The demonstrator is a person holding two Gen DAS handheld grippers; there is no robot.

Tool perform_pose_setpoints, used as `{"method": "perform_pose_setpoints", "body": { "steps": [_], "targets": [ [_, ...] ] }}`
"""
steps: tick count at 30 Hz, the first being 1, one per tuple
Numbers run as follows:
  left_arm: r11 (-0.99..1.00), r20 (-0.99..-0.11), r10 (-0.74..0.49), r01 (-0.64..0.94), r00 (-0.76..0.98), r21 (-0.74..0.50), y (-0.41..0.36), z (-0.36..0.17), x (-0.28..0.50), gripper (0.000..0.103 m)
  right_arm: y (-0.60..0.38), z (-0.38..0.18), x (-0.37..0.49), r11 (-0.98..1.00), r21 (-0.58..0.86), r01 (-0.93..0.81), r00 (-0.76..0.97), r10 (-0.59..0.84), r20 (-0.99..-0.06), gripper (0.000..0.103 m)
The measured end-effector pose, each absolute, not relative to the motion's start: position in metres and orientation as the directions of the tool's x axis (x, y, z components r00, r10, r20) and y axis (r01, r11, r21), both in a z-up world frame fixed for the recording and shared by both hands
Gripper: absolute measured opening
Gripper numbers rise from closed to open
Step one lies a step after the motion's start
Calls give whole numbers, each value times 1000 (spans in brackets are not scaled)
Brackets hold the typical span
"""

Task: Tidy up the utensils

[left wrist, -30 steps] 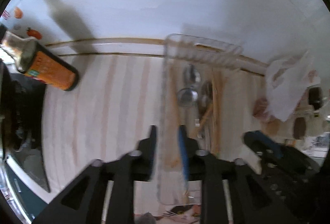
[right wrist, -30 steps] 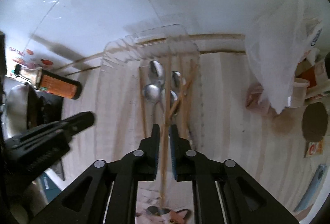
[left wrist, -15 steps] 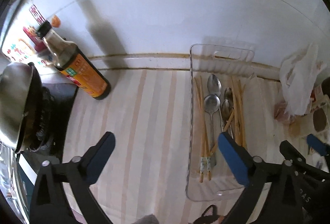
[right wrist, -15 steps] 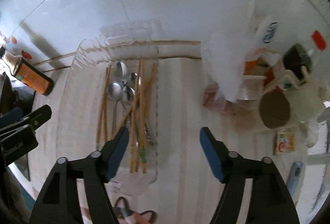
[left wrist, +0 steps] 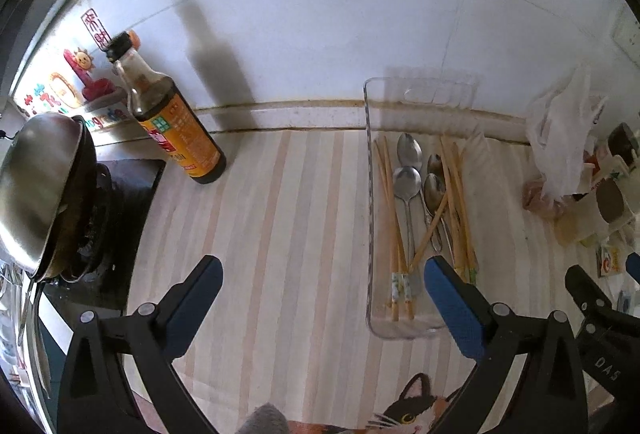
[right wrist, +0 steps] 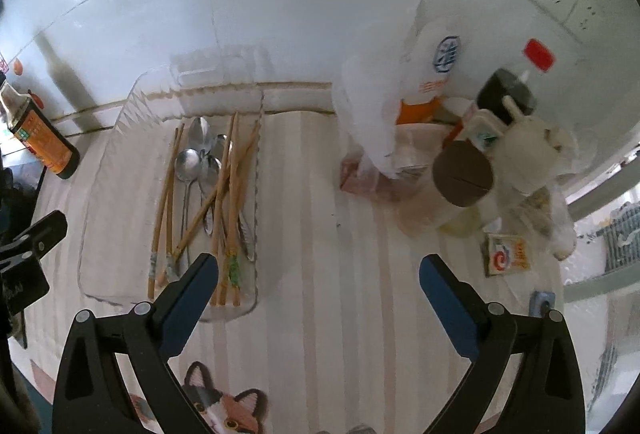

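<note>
A clear plastic tray (left wrist: 370, 218) (right wrist: 100, 170) lies on the striped counter mat and holds several wooden chopsticks (left wrist: 387, 194) (right wrist: 234, 190) and metal spoons (left wrist: 407, 180) (right wrist: 187, 163). My left gripper (left wrist: 322, 274) is open and empty, raised above the mat just left of the tray; its right finger overlaps the tray's near end. My right gripper (right wrist: 318, 272) is open and empty, raised to the right of the tray; its left finger overlaps the tray's near right corner.
A soy sauce bottle (left wrist: 172, 118) (right wrist: 38, 138) stands at the wall on the left beside a stove with a wok (left wrist: 36, 190). A white plastic bag (right wrist: 380, 106), bottles and jars (right wrist: 464, 174) crowd the right. A cat picture (left wrist: 408, 410) marks the mat's near edge.
Both grippers were shut low over the tray a second ago, the right on a chopstick. Both opened and pulled up and back; the chopstick now lies in the tray.
</note>
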State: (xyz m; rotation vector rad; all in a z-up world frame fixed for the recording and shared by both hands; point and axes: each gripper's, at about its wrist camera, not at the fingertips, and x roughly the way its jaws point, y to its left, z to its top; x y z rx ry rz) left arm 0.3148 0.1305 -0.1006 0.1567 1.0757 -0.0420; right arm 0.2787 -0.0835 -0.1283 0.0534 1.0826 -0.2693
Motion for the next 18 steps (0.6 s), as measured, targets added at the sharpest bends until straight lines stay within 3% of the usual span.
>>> {"method": "perform_pose_setpoints", "body": {
  "steps": [18],
  "targets": [
    [989,-765,-48,138,642,54,167,-2,188,103,-48,-22,142,948,-81,307,641,-269,-719,102]
  ]
}}
